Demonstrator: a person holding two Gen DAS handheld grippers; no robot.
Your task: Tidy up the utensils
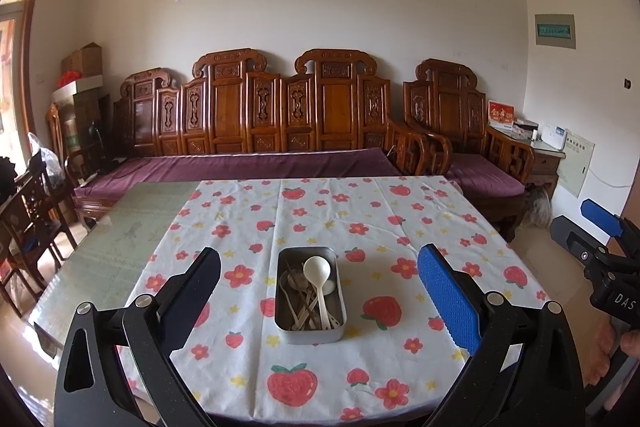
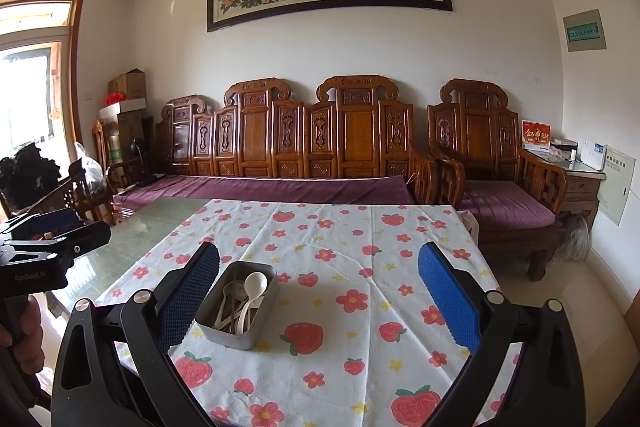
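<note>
A metal tin (image 1: pixel 310 333) stands on the strawberry-print tablecloth (image 1: pixel 360 223). It holds several utensils, with a white plastic spoon (image 1: pixel 319 277) on top of metal spoons. My left gripper (image 1: pixel 319 269) is open and empty, held above the table's near edge, with the tin between its fingers in view. My right gripper (image 2: pixel 319 267) is open and empty; in its view the tin (image 2: pixel 236 309) sits beside the left finger, with the white spoon (image 2: pixel 252 291) in it. The right gripper also shows at the right edge of the left wrist view (image 1: pixel 600 239).
The cloth covers the right part of a glass-topped table (image 1: pixel 120 239). A carved wooden sofa (image 1: pixel 256 119) with purple cushions stands behind it, with an armchair (image 1: pixel 460 131) and a side cabinet (image 1: pixel 544 155) to the right. Wooden chairs (image 1: pixel 36 211) stand at the left.
</note>
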